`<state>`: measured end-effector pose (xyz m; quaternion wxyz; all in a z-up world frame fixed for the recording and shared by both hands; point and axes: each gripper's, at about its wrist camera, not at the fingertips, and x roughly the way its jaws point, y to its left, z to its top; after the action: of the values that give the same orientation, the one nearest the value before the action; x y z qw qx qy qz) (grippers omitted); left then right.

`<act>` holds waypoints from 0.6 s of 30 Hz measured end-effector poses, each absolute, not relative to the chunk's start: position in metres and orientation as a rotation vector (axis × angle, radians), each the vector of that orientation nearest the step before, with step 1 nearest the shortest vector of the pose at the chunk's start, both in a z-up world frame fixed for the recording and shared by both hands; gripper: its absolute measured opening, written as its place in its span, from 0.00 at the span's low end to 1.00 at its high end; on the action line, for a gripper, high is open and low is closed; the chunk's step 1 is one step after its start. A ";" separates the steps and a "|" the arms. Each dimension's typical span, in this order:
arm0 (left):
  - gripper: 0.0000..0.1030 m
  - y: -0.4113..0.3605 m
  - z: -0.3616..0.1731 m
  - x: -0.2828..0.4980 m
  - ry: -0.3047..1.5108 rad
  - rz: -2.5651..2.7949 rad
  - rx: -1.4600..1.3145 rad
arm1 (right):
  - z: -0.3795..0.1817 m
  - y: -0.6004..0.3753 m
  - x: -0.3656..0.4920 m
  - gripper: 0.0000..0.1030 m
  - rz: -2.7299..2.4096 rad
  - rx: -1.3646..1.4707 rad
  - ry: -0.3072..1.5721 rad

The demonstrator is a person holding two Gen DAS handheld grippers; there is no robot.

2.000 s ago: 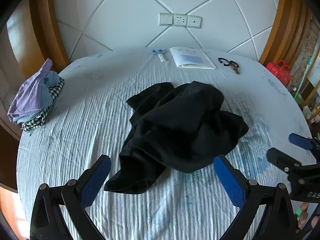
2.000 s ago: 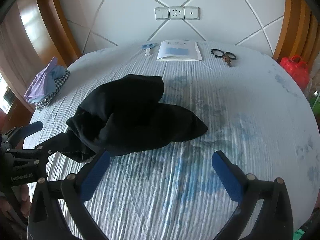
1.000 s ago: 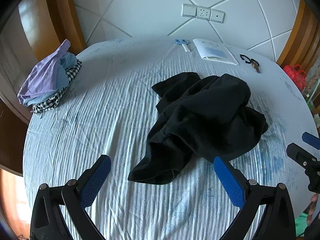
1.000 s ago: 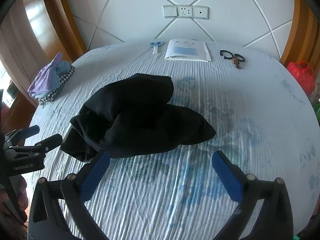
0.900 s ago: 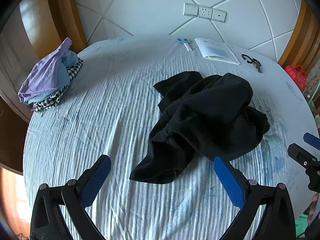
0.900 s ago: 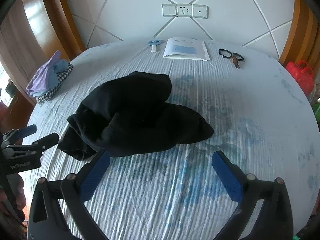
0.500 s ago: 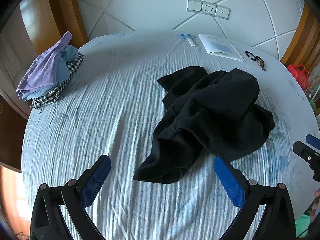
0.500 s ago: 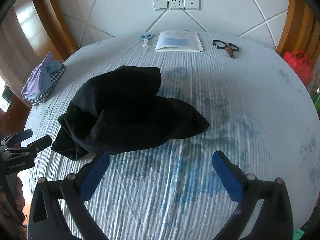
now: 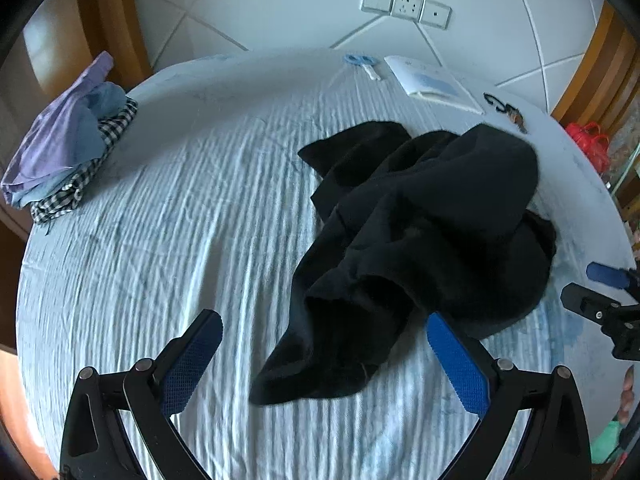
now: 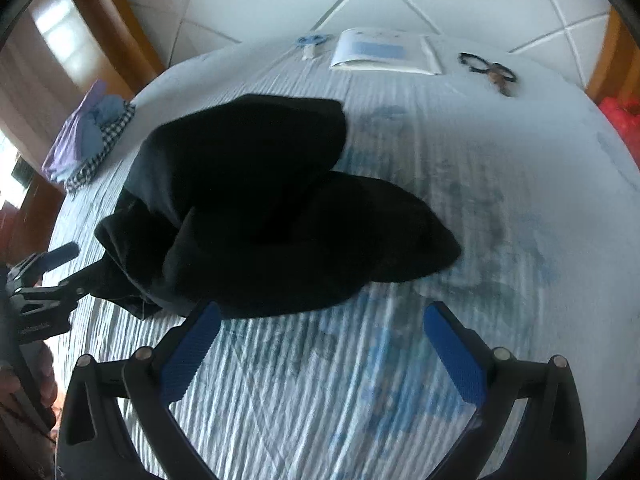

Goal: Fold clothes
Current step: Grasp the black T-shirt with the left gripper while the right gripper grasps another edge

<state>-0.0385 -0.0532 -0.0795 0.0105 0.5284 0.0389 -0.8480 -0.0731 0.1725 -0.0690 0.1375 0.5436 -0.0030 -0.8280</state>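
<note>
The black garment (image 9: 420, 232) lies in a crumpled heap in the middle of the bed (image 9: 160, 240), and both the left tongs (image 9: 324, 364) and right tongs (image 10: 320, 348) hover spread and empty on either side, seemingly placed to pick out its edges.

Daylight enters from a bright window (image 10: 60, 36) at the left of the right wrist view, the black garment (image 10: 256, 208) reads as near-featureless dark mass, motion blur softens that view more than the left, and fisheye distortion curves both frames toward black vignetted corners.
</note>
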 end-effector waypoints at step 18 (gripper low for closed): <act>0.14 -0.038 -0.081 -0.058 0.117 -2.702 1.694 | -0.100 0.144 -0.115 0.28 -2.304 1.572 0.093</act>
<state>-0.0580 -0.0381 -0.0806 -0.0249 0.5307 0.0366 -0.8464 -0.1151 0.1436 -0.0996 0.1746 0.5546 0.0330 -0.8129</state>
